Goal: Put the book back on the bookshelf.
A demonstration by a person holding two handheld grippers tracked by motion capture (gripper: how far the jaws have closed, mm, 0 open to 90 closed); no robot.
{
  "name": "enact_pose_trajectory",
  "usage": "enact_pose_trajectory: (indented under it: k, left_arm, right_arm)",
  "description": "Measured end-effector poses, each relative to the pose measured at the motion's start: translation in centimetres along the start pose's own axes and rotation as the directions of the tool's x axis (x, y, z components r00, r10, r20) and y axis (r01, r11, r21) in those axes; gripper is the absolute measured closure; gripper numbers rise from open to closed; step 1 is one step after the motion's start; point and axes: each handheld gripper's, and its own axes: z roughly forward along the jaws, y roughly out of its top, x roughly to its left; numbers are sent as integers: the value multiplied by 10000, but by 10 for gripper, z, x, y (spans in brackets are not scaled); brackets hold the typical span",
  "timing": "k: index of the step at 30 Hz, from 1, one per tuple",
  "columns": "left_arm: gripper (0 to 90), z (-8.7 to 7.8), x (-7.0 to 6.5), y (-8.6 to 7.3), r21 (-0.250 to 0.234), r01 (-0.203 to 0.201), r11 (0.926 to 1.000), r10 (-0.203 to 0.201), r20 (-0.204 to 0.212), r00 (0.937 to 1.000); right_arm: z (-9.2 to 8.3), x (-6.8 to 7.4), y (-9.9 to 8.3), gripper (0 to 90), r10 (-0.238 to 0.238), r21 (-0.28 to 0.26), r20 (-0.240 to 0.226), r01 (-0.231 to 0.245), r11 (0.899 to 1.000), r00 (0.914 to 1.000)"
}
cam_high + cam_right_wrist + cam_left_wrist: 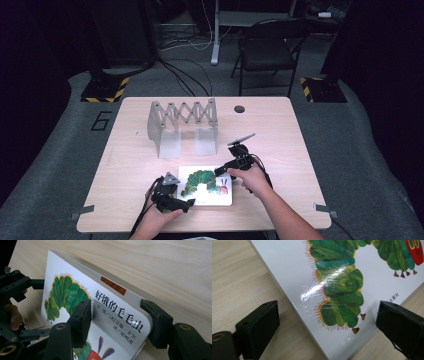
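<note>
glossy white book with green caterpillar cover

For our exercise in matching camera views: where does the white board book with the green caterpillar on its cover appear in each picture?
High view: the white board book lies at the table's near edge, between both grippers.
Left gripper view: it runs from the top to bottom centre, between open jaws.
Right gripper view: centre, its edge clamped by the jaws.
Shared landmark: the green caterpillar.

One book, one folding rack, one table, one chair and two grippers.
</note>
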Motion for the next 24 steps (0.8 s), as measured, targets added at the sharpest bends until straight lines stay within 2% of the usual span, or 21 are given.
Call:
enact_pose_trajectory:
  k: [5,7,10,12,16,19,21,24]
  left_arm:
    - [35,2,-1,2,41,-136,9999,136,54,9999]
    - [36,3,0,4,74,-314,9995,312,159,9994]
    - [62,4,0,5,56,-333,9994,331,379,9987]
    - [74,5,-1,6,37,-179,9998,177,513,9985]
    - [77,4,0,9,211,-227,9995,216,503,9985]
    - [88,3,-1,9,211,41,9998,-53,589,9982]
    - [90,2,0,9,209,-35,9998,24,558,9984]
    - [123,0,2,10,121,329,9994,-336,642,9974]
  right_arm:
    - [-2,3,-1,434,-35,-78,0,35,10000,10000]
    - [-4,5,-1,435,-58,-188,-51,57,9998,10000]
    - [-5,6,-2,436,-33,-176,-77,32,9998,10000]
    - [-6,7,-2,435,-136,-202,-18,136,9997,9999]
    - [-6,9,-2,435,-126,-224,93,128,9997,9999]
    - [-6,10,-3,434,-310,-288,213,316,9991,9993]
    - [-7,12,-4,434,-409,-326,304,419,9986,9987]
    - [-8,14,-5,438,-517,-412,408,534,9977,9978]
